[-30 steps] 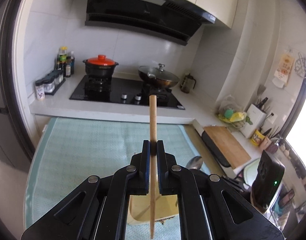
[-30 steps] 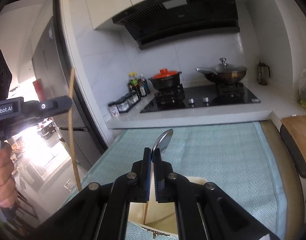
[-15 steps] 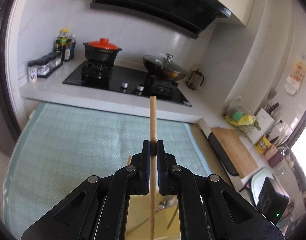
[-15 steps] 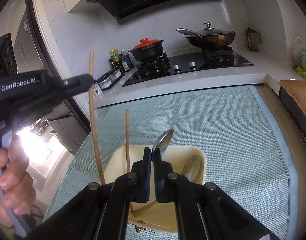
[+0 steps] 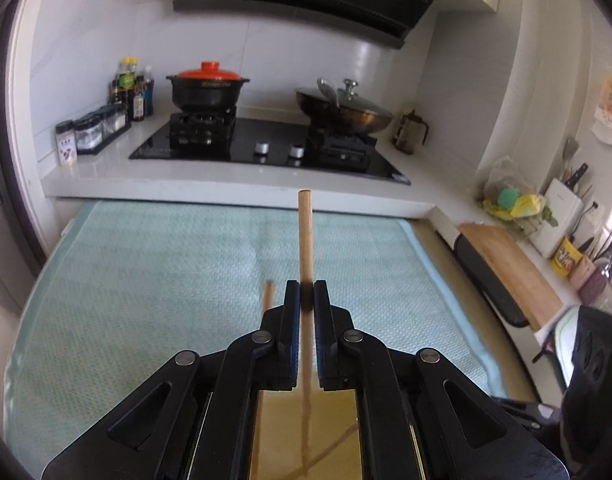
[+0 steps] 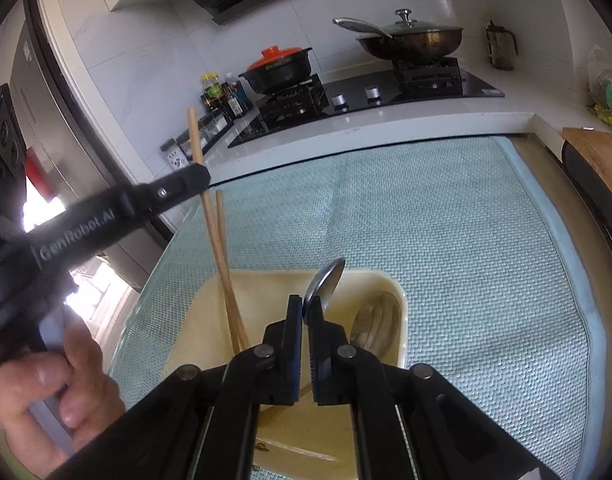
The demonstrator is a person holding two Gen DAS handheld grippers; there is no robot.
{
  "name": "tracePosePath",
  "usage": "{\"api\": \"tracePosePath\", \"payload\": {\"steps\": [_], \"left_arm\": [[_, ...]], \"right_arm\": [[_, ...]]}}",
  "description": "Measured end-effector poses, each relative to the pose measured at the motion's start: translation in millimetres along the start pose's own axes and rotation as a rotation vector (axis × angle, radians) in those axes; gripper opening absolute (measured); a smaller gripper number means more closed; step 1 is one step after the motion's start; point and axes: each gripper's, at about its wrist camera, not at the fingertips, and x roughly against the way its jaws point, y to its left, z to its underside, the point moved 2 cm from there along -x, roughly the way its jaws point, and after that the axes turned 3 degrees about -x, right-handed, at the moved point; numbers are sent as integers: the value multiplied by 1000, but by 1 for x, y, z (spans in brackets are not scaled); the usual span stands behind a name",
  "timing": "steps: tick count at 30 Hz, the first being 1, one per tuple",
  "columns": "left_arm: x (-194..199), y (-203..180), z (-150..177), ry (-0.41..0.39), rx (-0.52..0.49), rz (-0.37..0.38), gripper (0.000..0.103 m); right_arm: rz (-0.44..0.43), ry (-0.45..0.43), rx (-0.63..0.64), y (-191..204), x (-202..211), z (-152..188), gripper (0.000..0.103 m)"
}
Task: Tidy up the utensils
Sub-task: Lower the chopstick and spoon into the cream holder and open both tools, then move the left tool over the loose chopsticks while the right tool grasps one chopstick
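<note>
The left gripper (image 5: 306, 304) is clamped on a wooden chopstick (image 5: 305, 236), its lower end dipping into the cream utensil holder (image 6: 398, 300) on the teal mat (image 6: 446, 240). Only the right wrist view shows the right gripper (image 6: 305, 312) pinching a metal spoon (image 6: 326, 282), another spoon (image 6: 376, 326) lying in the holder, a second chopstick (image 6: 222, 232) and the person's hand (image 6: 54, 396).

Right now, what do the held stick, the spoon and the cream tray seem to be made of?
Chopstick: probably bamboo or wood; matte, light tan, blunt cut end.
Spoon: likely steel; grey bowl with a bright, mirror-like sheen.
Tray: looks like plastic, possibly melamine; smooth cream walls, rounded moulded corners, soft gloss.
</note>
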Motion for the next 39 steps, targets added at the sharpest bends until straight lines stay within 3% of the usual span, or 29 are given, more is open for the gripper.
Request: {"api": "tracePosePath", "payload": {"steps": [1,3,5,8,10,13,18,21,24,27,31,39], "left_arm": [[-2,2,2,19,7,0,5],[5,8,4,39,29,8,11],[28,16,0,28,39,16,38],[85,33,-4,-9,24,-10,68],[127,46,-2,5,-11,-31,73],[190,70,15,59,-63,-82,94],[269,103,93,164,-136,-109,98],[289,116,160,230,-124,-134,98],[297,117,226,259,-101,-175,98],[292,109,275,260,-25,-165,98],[277,101,314,241,96,-139,98],[261,98,336,253,135,-155,98]], "right_arm": [[15,5,-5,-1,0,-1,6],[29,-2,-7,1,6,-4,19],[17,-25,-7,4,23,-5,52],[31,-57,56,15,61,2,52],[47,-65,123,25,88,17,52],[64,-57,218,39,126,58,52],[69,-15,315,51,162,163,52],[100,4,333,52,166,225,52],[103,35,263,47,159,264,52],[104,57,177,42,140,281,50],[112,89,170,52,108,290,42],[124,130,220,78,75,300,42]]}}
